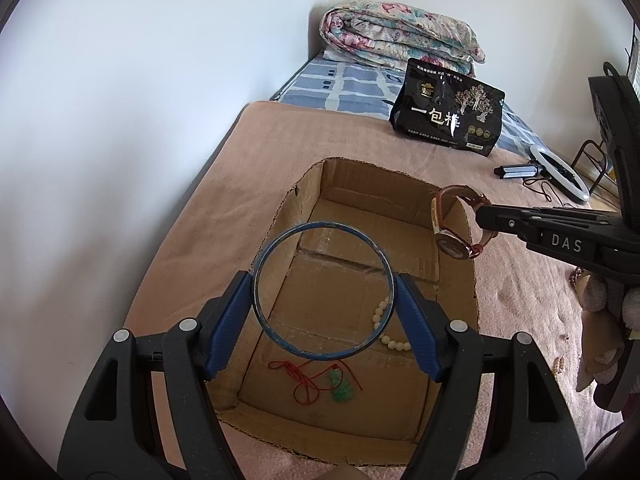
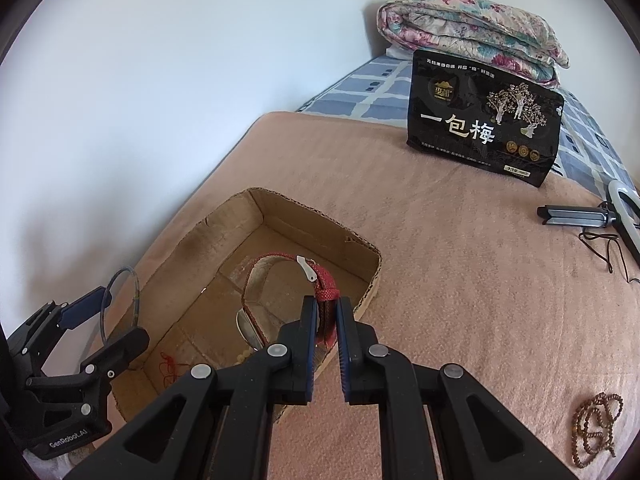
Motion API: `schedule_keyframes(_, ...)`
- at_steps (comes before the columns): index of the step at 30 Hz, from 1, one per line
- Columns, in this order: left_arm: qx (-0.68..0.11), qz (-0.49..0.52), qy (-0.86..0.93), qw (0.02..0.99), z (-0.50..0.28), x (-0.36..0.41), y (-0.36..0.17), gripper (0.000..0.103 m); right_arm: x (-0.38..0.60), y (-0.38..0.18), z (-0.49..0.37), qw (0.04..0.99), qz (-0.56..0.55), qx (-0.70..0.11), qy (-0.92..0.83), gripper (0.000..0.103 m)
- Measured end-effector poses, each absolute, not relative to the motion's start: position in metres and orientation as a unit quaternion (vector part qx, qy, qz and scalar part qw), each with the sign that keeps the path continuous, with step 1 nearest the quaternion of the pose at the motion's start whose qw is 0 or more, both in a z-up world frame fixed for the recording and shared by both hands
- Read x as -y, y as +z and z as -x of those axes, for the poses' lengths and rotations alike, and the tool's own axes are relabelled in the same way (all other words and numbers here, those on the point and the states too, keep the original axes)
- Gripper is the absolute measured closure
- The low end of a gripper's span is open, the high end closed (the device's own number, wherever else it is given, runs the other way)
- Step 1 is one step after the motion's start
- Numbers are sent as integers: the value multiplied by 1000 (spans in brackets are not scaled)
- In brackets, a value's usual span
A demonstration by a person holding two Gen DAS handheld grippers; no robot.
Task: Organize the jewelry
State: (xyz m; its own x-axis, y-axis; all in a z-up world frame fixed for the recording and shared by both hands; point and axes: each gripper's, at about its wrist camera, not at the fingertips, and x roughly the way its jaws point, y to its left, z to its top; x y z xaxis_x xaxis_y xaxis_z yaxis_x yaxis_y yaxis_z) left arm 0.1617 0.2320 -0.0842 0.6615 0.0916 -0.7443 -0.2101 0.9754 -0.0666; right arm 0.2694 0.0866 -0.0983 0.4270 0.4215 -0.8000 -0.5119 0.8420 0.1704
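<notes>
An open cardboard box (image 1: 360, 184) lies on a pink blanket. On its floor are a white bead bracelet (image 1: 394, 344) and a red cord with a green pendant (image 1: 340, 390). My left gripper (image 1: 322, 280) is over the box's near half, its blue pads shut on a thin blue bangle (image 1: 320, 224). The right gripper (image 2: 328, 304) is shut on the red strap of a wristwatch (image 2: 326, 288). The watch's face (image 2: 246, 330) hangs over the box's right wall (image 2: 372, 280). In the left wrist view the watch (image 1: 452, 244) dangles at that wall.
A brown bead necklace (image 2: 596, 428) lies on the blanket (image 2: 440, 260) at the near right. Further back stand a black snack pouch (image 2: 480, 120) and a folded floral quilt (image 2: 468, 28). A ring light with its cable (image 2: 624, 216) lies at the right edge. A white wall runs along the left.
</notes>
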Motion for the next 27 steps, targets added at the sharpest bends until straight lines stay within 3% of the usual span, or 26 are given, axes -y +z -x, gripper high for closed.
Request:
schedule_keyframes(4,-403,69,79,909,-162,-230,-85,29,-90,-99,-272,840,44,-460,285,94)
schedule_keyframes(6,-402,68,78,910,-162,-230,-85,29,-89,-98,-271,840,39,-458,288,89)
schedule_keyframes(12,-407,68,79,907,-163,-228,-84,28,-87,-90,-268,850,41,-442,284,44)
schedule_keyframes(15,-408,71,83,907,-163,-228,-83,21,-85,-86,-265,855,41,-433,283,28)
schedule_keyframes(18,-408,73,86,906,-163,-228,-83,20,-83,-85,-264,857,40,-430,282,19)
schedule_keyframes(27,-408,71,88,906,-161,-228,-81,20,-77,-79,-260,861,37,-423,278,10)
